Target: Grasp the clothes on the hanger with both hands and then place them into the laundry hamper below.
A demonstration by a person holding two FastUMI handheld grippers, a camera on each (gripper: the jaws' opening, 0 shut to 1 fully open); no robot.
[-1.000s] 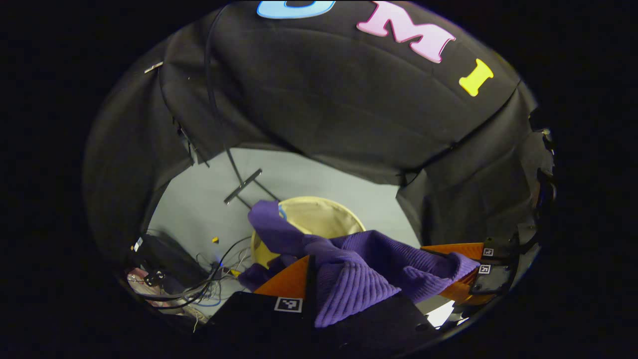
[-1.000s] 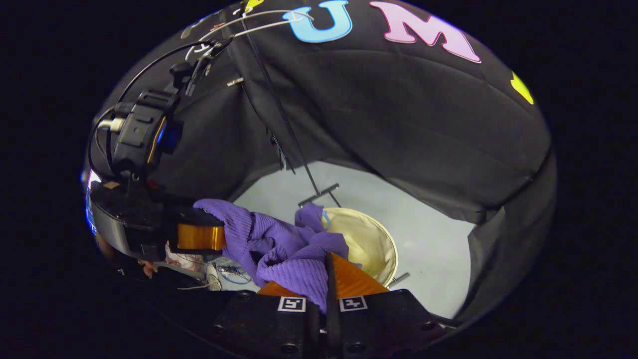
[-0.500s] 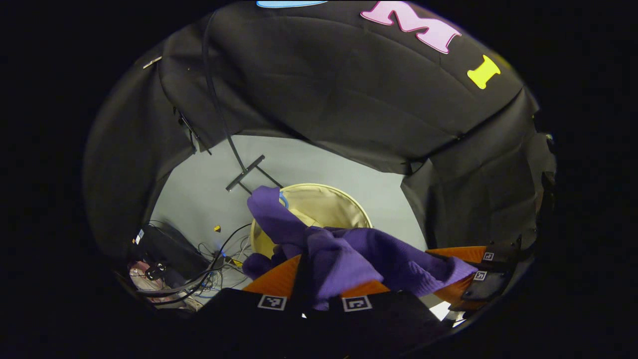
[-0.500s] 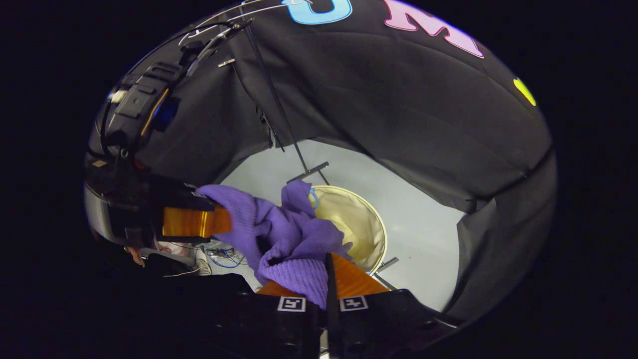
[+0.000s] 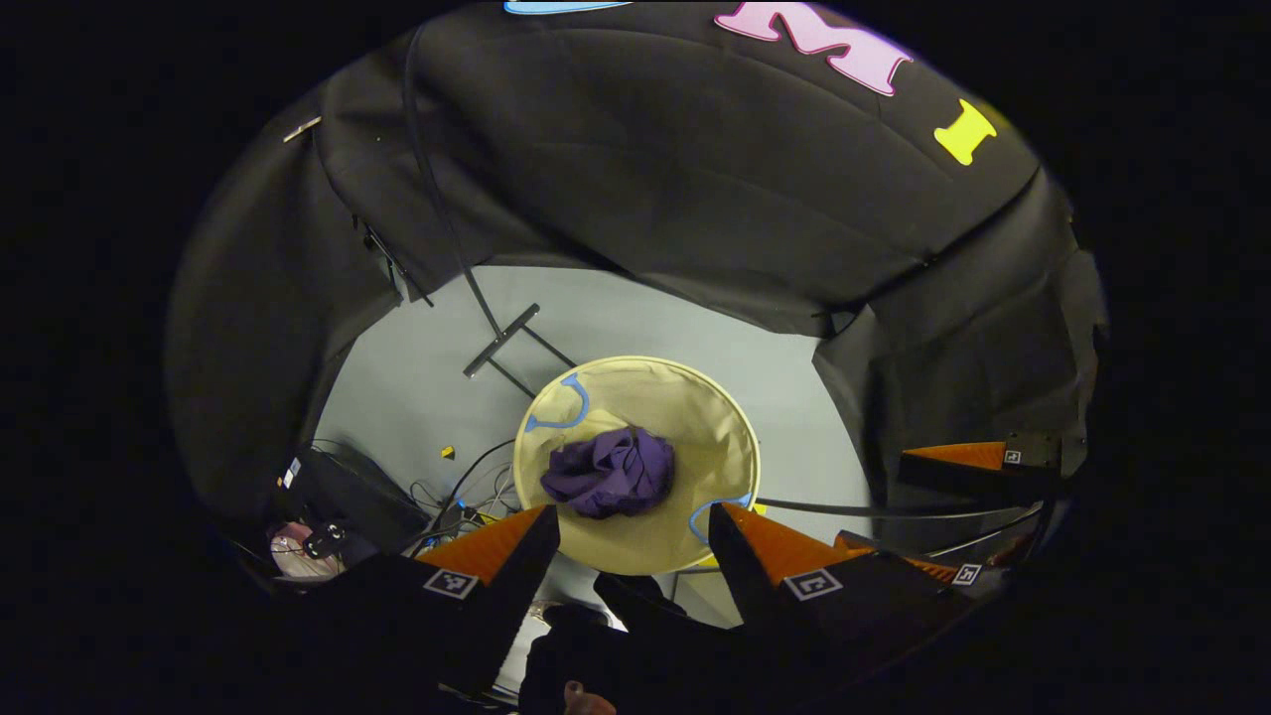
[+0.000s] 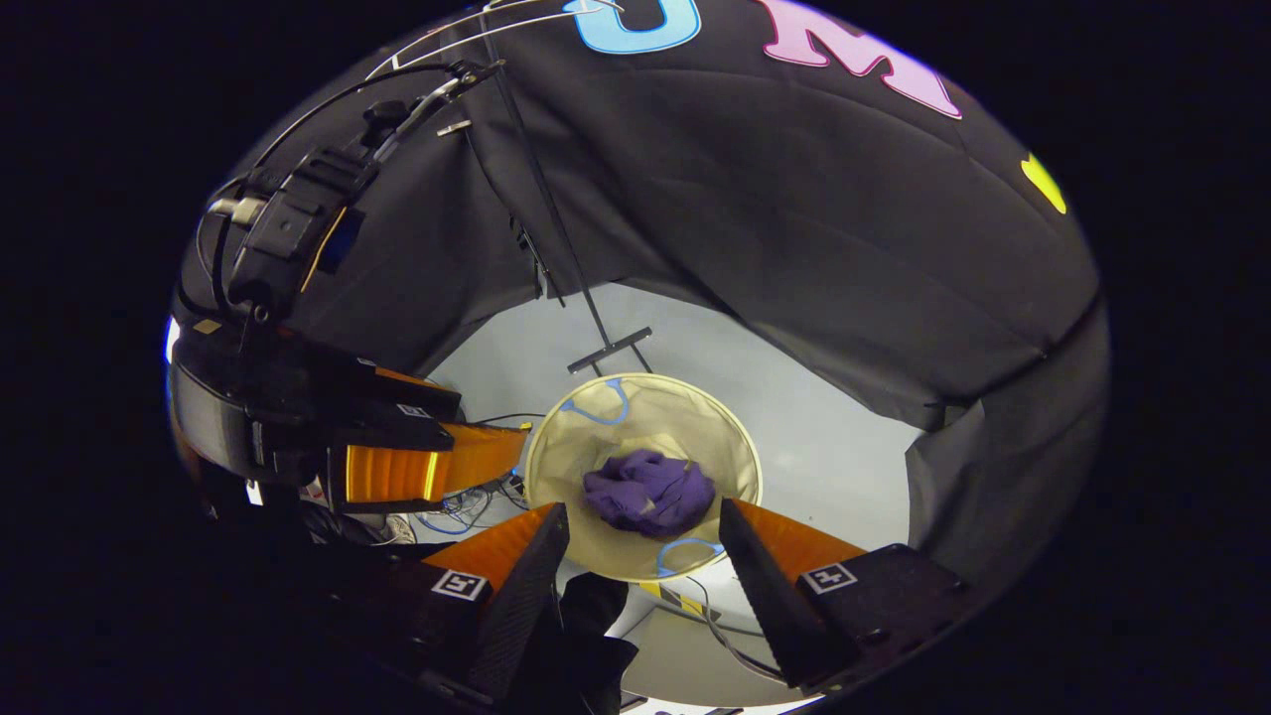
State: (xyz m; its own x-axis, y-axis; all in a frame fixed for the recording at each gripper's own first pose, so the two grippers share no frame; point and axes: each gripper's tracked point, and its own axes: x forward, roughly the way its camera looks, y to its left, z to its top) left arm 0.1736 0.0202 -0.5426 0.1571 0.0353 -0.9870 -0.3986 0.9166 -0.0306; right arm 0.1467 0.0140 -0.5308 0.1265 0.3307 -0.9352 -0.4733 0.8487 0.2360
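Down in the hamper (image 5: 730,447) lies the purple garment (image 5: 609,473), bunched at its middle. Above it, left gripper (image 5: 634,531) and right gripper (image 6: 643,526) hang spread wide and empty, evidently opened to drop it.

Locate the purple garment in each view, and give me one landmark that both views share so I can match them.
Left gripper view: the purple garment lies bunched inside the beige laundry hamper, just below centre, above the gap between the orange fingers.
Right gripper view: the same garment lies in the hamper, slightly below centre.
Shared landmark: the black crossbar stand foot on the grey floor, just beyond the hamper's far rim.
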